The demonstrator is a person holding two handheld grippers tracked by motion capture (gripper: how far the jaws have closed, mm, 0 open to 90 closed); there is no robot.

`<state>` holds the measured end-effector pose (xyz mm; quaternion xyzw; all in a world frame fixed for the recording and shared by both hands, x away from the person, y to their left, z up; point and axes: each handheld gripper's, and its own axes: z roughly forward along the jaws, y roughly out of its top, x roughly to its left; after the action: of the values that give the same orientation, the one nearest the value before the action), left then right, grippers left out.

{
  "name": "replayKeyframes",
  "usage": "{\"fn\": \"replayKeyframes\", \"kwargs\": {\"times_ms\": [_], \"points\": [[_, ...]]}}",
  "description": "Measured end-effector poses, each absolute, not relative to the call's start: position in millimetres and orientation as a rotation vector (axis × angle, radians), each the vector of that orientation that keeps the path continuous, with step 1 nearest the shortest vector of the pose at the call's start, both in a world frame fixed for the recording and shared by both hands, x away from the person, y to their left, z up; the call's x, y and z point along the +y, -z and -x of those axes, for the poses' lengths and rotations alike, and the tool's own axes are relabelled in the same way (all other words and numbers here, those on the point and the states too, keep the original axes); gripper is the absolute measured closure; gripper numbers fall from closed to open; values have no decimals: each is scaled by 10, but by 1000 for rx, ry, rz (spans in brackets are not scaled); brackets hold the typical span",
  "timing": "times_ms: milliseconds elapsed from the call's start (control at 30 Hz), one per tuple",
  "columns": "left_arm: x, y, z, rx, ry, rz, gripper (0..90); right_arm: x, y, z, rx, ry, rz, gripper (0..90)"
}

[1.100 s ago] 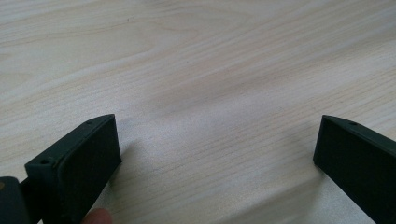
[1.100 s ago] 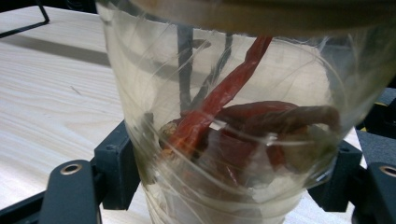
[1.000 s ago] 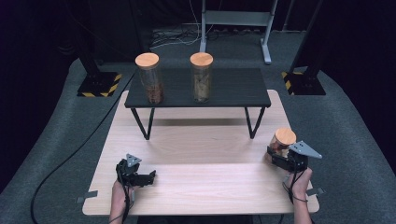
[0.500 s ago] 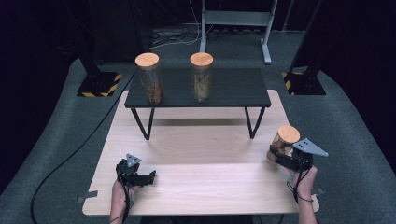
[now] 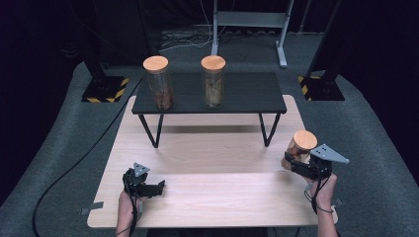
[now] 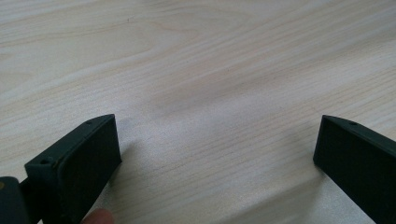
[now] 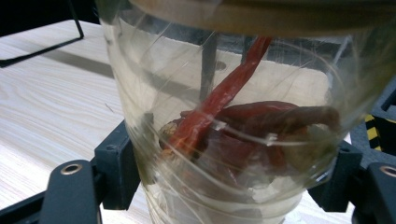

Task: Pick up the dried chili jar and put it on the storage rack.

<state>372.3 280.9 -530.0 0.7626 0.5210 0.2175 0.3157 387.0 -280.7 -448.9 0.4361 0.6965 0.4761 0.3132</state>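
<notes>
A clear glass jar (image 5: 299, 148) with a wooden lid and dried red chillies inside is held at the right side of the light wooden table (image 5: 207, 163). My right gripper (image 5: 296, 165) is shut on the chilli jar (image 7: 224, 140), and its black jaws press the glass on both sides, low on the jar. The jar is lifted a little off the table and leans slightly. At the front left, my left gripper (image 5: 154, 187) rests low over the table, open, with only bare wood between its jaws (image 6: 215, 140).
A low black bench (image 5: 210, 94) stands at the back of the table with two tall wooden-lidded jars on it, one at the left (image 5: 158, 81) and one in the middle (image 5: 213, 80). The right part of the bench top is bare. A cable (image 5: 74, 163) trails over the floor at left.
My right gripper has risen with the chilli jar and drifted slightly to the right. The left gripper has stayed still.
</notes>
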Motion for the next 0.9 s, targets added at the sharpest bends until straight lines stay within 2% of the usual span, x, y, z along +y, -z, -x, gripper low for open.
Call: {"fn": "replayKeyframes", "kwargs": {"times_ms": [900], "points": [[2809,5300,-3723,1372,-573,-2009,0,-2693,4213,-3892,1880,-1261,-1093,243]]}}
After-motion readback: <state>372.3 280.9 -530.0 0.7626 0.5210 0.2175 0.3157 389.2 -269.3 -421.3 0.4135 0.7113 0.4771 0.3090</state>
